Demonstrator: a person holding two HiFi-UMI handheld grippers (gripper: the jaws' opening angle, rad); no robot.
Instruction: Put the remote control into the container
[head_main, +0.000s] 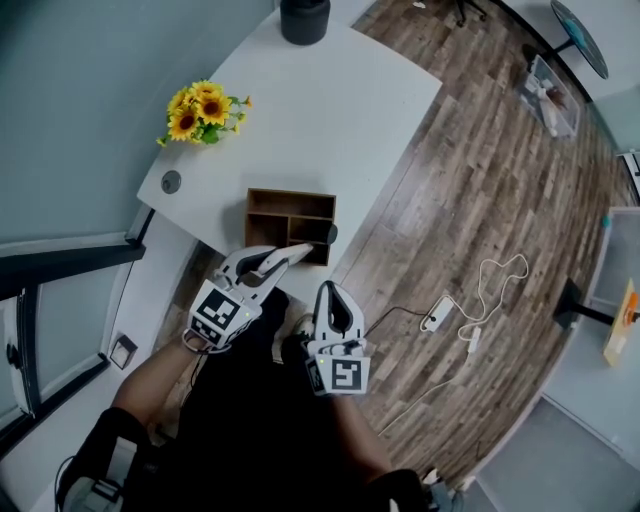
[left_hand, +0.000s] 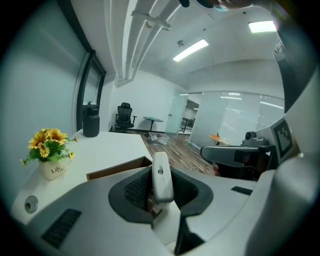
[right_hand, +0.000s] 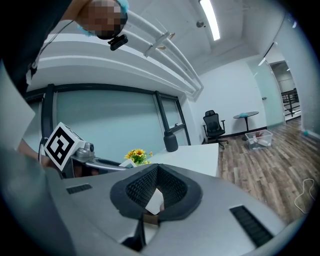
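Closest in, at the person's waist, are both grippers: the right gripper (right_hand: 158, 169) hangs idle with its jaws pressed together on nothing, while the left gripper (head_main: 268, 262) has its jaws pinching the remote control (left_hand: 161, 175) near one end, so most of it sticks out past the tips. It's a slim white bar with rounded corners and a small round mark on its narrow edge; no buttons show from here. I'd judge it light, stiff and smooth — liable to pivot when held this near one end, steadier when gripped across the narrow sides nearer the middle. Its free end reaches over the near side of the container (head_main: 292, 193), an open wooden box with dividers at the worktop's (head_main: 320, 100) edge.
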